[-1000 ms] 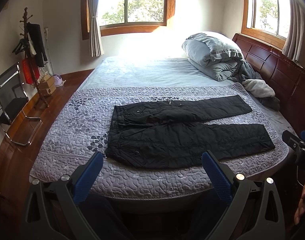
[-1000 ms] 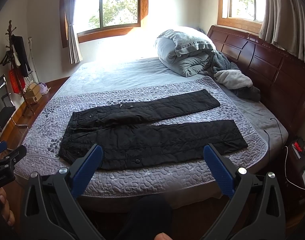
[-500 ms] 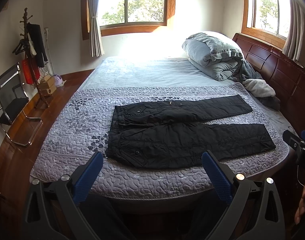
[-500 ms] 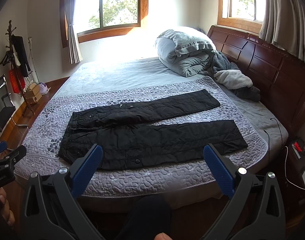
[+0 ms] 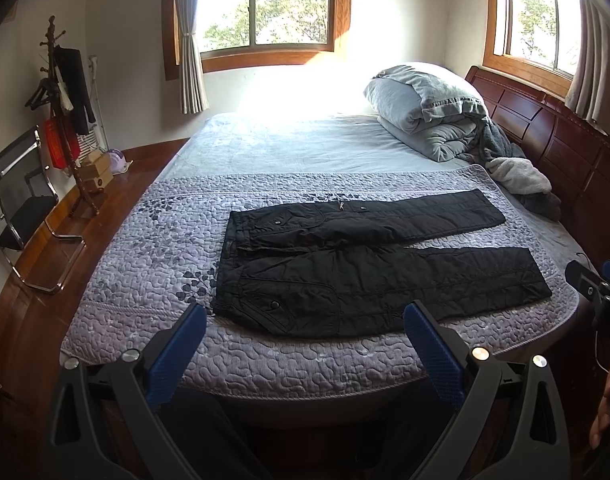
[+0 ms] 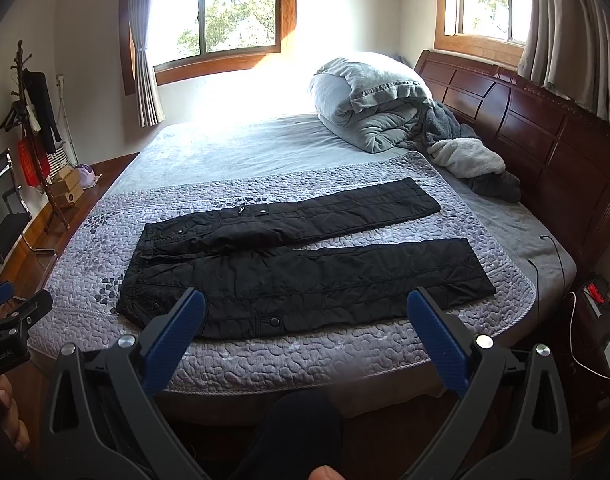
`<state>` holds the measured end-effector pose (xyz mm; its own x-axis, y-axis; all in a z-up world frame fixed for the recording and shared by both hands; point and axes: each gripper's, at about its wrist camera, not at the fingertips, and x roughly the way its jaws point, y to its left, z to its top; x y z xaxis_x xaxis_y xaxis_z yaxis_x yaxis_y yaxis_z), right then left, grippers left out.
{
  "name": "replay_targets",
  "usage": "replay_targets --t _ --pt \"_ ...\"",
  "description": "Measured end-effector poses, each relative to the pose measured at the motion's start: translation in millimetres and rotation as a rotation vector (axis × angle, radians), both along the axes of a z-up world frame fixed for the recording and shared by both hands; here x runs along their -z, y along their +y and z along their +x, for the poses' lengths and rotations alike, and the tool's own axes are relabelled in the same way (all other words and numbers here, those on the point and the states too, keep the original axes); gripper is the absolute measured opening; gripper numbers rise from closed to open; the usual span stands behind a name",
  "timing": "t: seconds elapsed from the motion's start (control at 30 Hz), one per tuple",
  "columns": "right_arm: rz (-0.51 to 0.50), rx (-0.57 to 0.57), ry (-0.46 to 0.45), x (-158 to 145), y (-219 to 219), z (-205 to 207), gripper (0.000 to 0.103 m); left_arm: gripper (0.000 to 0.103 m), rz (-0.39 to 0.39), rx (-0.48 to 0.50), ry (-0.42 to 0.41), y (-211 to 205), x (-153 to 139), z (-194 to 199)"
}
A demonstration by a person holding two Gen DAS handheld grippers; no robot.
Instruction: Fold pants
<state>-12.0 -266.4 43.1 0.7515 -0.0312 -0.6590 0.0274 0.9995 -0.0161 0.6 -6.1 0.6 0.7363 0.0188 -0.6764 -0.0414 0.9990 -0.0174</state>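
Observation:
Black quilted pants [image 5: 361,264] [image 6: 297,260] lie flat on a purple patterned quilt [image 5: 145,256] [image 6: 305,352], waist to the left and both legs spread apart toward the right. My left gripper [image 5: 305,316] hovers open in front of the bed's near edge, just short of the waist end. My right gripper [image 6: 305,300] is open too, held before the near leg. Neither touches the cloth. Each gripper shows at the side of the other's view: the right gripper's tip [image 5: 597,292], the left gripper's tip [image 6: 13,312].
A rolled grey duvet [image 5: 425,108] and loose blankets [image 6: 465,160] sit at the dark wooden headboard [image 6: 545,136] on the right. A coat rack [image 5: 61,92], chair [image 5: 17,200] and boxes stand on the wood floor at left. A power strip with cables [image 6: 593,292] lies right of the bed.
Both grippers have barely shifted; the view has crept slightly. The pants lie as before.

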Motion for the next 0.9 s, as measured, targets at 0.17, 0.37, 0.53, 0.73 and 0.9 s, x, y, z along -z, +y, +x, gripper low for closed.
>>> replay_targets --t 0.17,0.37,0.53,0.73,0.9 --pt "0.000 -0.001 0.002 0.6 0.1 0.3 0.101 0.100 -0.002 0.000 0.001 0.1 0.7 0.1" --pt "0.002 -0.003 0.006 2.2 -0.5 1.5 0.101 0.100 -0.002 0.000 0.001 0.4 0.6 -0.1" --pt "0.001 -0.001 0.005 3.3 -1.2 2.0 0.101 0.100 -0.002 -0.002 0.005 0.1 2.4 0.8" --pt "-0.001 0.002 0.004 9.1 -4.5 5.6 0.101 0.100 -0.003 -0.007 0.017 3.3 10.1 5.9" --pt "0.033 -0.028 -0.033 15.5 -16.7 15.9 0.101 0.100 -0.017 0.066 0.026 4.1 22.1 14.0"
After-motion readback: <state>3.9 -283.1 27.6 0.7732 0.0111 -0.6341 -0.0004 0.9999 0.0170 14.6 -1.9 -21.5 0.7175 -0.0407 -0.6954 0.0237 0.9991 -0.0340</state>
